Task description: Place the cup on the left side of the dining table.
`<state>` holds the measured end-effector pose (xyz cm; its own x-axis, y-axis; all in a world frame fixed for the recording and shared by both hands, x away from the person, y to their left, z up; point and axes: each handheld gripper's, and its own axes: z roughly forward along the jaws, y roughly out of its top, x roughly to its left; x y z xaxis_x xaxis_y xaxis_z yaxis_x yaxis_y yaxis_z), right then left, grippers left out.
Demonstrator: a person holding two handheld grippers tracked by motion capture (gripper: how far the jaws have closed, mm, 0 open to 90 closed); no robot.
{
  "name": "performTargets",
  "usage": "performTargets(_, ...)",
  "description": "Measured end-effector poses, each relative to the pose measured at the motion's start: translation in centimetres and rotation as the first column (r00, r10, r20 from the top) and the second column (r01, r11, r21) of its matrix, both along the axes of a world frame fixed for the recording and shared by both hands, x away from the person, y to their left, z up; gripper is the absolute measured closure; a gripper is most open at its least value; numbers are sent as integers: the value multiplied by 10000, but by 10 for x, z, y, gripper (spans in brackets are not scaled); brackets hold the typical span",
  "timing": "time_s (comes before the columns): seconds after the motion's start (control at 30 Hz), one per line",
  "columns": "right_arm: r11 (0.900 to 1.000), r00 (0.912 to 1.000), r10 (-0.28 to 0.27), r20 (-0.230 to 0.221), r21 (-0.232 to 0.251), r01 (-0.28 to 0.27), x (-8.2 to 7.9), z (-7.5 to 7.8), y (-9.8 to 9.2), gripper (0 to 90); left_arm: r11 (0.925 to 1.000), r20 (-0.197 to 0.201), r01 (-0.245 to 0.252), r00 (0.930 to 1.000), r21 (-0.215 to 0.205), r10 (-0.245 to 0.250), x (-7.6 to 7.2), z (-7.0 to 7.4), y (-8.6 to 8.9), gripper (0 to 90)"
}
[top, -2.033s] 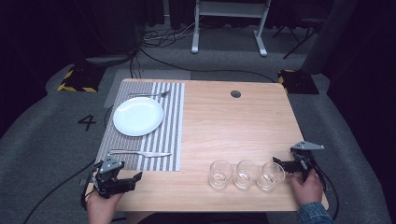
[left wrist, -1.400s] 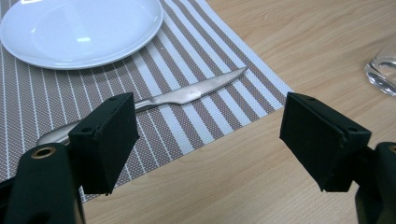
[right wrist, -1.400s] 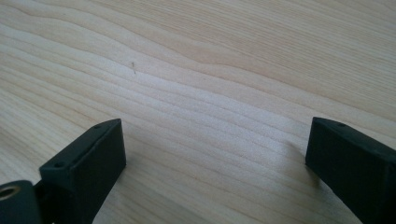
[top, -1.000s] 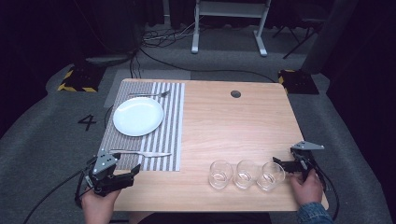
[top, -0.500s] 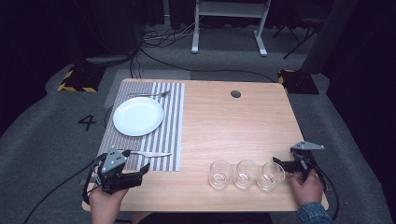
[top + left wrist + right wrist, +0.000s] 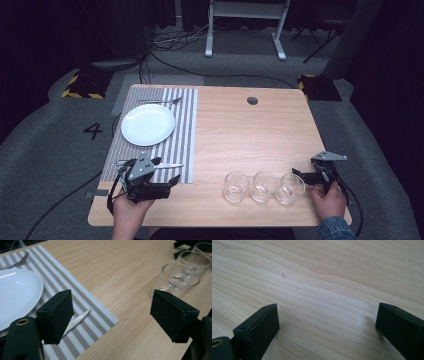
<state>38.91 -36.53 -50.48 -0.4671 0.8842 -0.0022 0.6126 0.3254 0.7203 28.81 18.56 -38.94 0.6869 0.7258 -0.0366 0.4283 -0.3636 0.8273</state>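
Two grippers are held with fingers apart, nothing clamped. The left gripper point(image 6: 167, 170) is held over the tabletop's point(image 6: 240, 135) near left corner, just above the knife point(image 6: 169, 165) on the striped placemat point(image 6: 186, 131). The right gripper point(image 6: 303, 173) is held near the near right corner, beside three glasses point(image 6: 263, 186).

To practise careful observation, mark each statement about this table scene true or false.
1. Three glasses stand in a row on the bare table. True.
2. The plate lies on bare wood. False: it lies on the striped placemat.
3. The left gripper has its fingers shut on the knife. False: they are open and the knife lies on the placemat.
4. The fork lies beyond the plate. True.
5. The right gripper holds a glass. False: its fingers are open over bare wood.
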Motion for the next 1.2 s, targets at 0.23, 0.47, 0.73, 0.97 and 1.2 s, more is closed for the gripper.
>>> performTargets(0.23,10000,10000,-2,2,0,2,0,0,0,53,9960,-270,865,9959,201,-859,13,-2,-26,186)
performTargets(0.47,10000,10000,0,2,0,0,0,0,0,53,9870,-388,1600,9865,184,-1592,22,-2,-51,183)
performTargets(0.73,10000,10000,-4,2,-1,4,0,0,0,53,9735,-465,2285,9725,-14,-2283,27,-3,-78,175)
performTargets(0.97,10000,10000,-4,3,-3,4,0,0,0,53,9630,-483,2694,9619,-36,-2692,28,-6,-95,172)
performTargets(1.2,10000,10000,-4,3,-3,4,0,0,0,53,9509,-520,3068,9497,-407,-3087,27,-13,-108,159)
